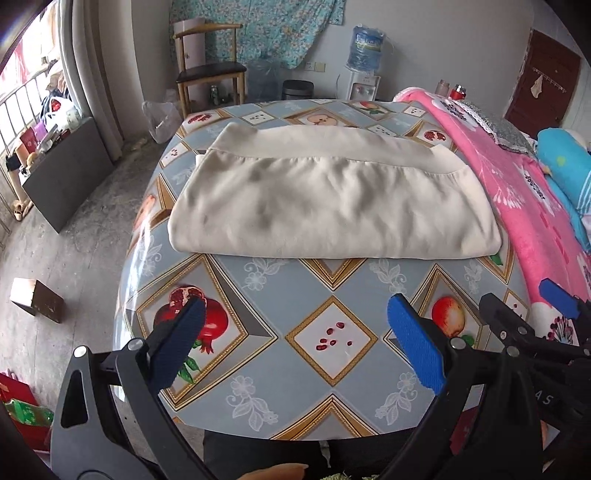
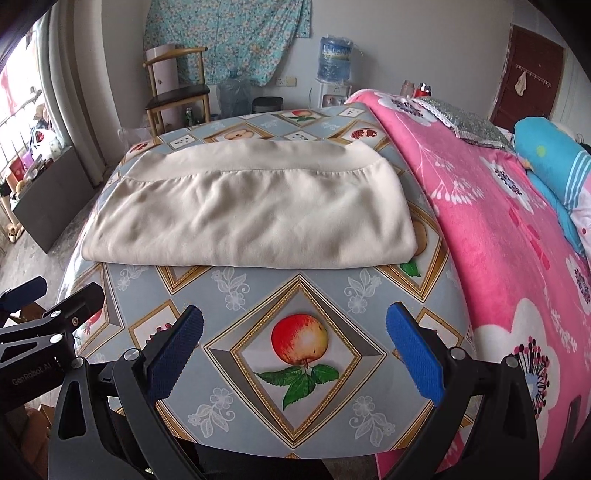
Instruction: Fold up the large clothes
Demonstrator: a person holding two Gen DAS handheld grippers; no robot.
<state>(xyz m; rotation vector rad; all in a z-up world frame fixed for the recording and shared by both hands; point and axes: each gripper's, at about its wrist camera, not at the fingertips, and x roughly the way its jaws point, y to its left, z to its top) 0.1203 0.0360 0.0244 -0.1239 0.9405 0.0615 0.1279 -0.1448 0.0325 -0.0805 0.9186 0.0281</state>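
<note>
On the fruit-patterned counter, a folded cream garment lies flat; near it, left gripper and right gripper hover with jaws spread, empty, seemingly poised for another fold.

Table under grey-blue oilcloth printed with fruit in gold diamond frames. Pink floral fleece blanket just beside table's right edge, blue pillow on it. Wooden chair with dark seat against far wall, beside turquoise floral cloth hung on wall. Water dispenser with blue bottle near dark round bin. Brown door at far right. Small brown box on concrete floor at left.
</note>
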